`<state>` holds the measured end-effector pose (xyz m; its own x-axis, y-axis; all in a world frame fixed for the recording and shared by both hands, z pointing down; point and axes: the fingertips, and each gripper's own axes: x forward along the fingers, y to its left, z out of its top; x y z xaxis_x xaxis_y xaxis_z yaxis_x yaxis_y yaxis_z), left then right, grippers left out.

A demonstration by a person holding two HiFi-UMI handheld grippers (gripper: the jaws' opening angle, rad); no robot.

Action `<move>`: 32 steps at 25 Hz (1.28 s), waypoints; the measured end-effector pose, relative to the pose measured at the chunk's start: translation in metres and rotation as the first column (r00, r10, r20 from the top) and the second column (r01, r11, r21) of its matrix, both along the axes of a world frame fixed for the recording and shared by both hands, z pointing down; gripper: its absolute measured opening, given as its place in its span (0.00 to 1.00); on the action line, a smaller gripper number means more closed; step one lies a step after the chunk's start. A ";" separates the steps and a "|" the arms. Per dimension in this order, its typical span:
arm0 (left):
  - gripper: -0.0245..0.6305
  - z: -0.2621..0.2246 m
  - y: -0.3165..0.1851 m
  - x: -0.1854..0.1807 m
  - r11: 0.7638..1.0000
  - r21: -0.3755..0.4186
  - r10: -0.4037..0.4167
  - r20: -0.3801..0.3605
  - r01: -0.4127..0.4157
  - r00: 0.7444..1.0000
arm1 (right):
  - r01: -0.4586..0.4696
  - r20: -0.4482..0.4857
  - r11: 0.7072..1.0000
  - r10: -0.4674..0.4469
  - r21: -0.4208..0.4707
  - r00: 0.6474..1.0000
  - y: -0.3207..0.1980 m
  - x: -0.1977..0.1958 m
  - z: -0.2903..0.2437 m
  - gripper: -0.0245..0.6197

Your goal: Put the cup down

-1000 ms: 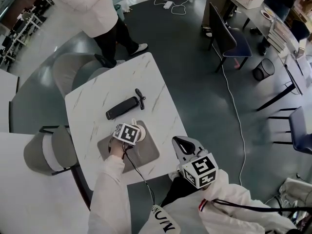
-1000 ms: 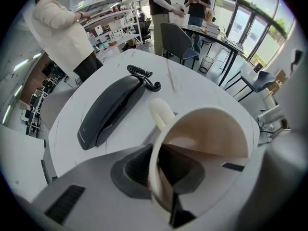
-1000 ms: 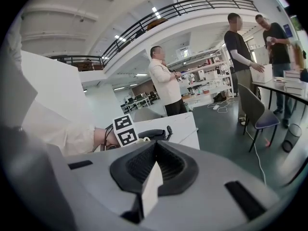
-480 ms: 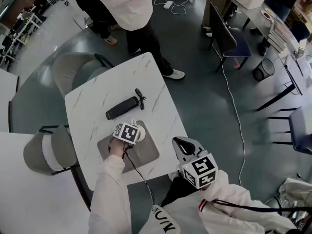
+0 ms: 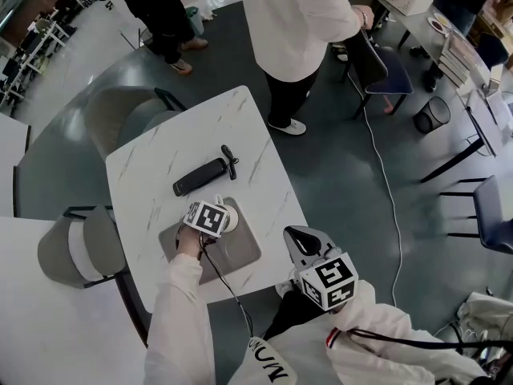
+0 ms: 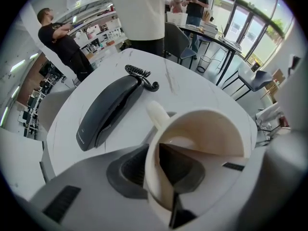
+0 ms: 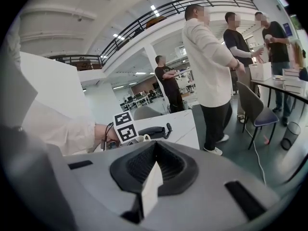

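Observation:
A cream cup with a handle is held at the far edge of a grey mat on the white marble table. My left gripper is shut on the cup's rim; in the left gripper view the cup fills the space between the jaws, its handle pointing away. Whether the cup touches the mat, I cannot tell. My right gripper hangs off the table's near right corner, jaws closed together on nothing.
A black phone handset and a small coiled black piece lie beyond the mat. Grey chairs stand left of the table. A person in white stands at the far right corner. A white cable runs across the floor.
The person in white has walked along the table's far side toward the right. Both grippers and the cup stay where they were.

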<state>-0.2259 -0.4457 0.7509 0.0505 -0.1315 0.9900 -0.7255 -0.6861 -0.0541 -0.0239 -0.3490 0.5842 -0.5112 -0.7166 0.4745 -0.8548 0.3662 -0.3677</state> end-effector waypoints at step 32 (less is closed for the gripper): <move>0.20 -0.150 0.051 0.002 0.914 0.356 -0.098 -0.271 0.195 0.958 | 0.118 -0.047 0.987 -0.114 0.106 0.992 0.051 -0.038 -0.054 0.05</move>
<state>-0.2239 -0.3949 0.6011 0.2334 -0.5151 0.8247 -0.8398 -0.5343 -0.0961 -0.0622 -0.2982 0.5302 -0.5755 -0.7022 0.4193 -0.8178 0.4994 -0.2860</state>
